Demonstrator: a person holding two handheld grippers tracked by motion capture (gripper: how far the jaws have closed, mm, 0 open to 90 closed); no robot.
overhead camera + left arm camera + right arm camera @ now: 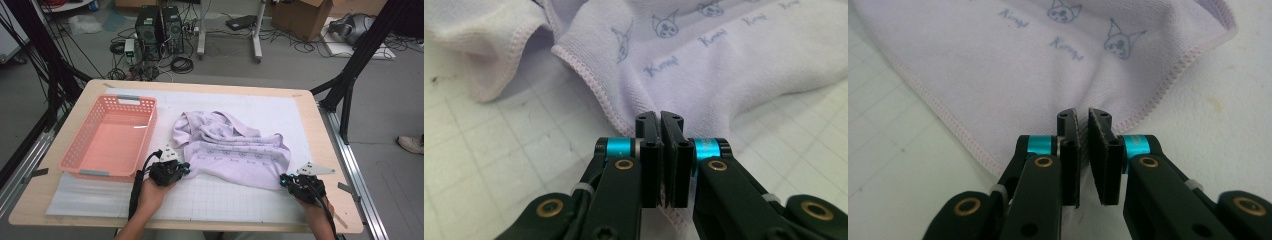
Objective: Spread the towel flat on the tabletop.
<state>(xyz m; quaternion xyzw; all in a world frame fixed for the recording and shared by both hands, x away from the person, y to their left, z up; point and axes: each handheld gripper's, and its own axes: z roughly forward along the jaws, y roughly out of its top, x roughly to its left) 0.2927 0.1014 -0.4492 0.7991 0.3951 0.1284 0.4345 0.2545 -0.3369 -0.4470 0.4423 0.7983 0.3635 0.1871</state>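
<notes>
Between the black pads of the left gripper (659, 150), a pinched strip of hem from the lilac towel (724, 65), jaws pressed nearly flat together on the cloth. At the right gripper (1084, 150), much the same: pads drawn narrow, a thin fold of the towel's stitched corner caught between them, a slight gap toward the tips. Outward from the grips, towel rumpled across the middle of the white gridded mat (225, 200), printed with small cat-like faces and script; left gripper (186, 166) at about 8 o'clock of the cloth, right gripper (283, 181) at about 4 o'clock. Farther off at 9 o'clock of the towel, a pink slotted basket (75, 150), just beside the left hand (150, 192).
</notes>
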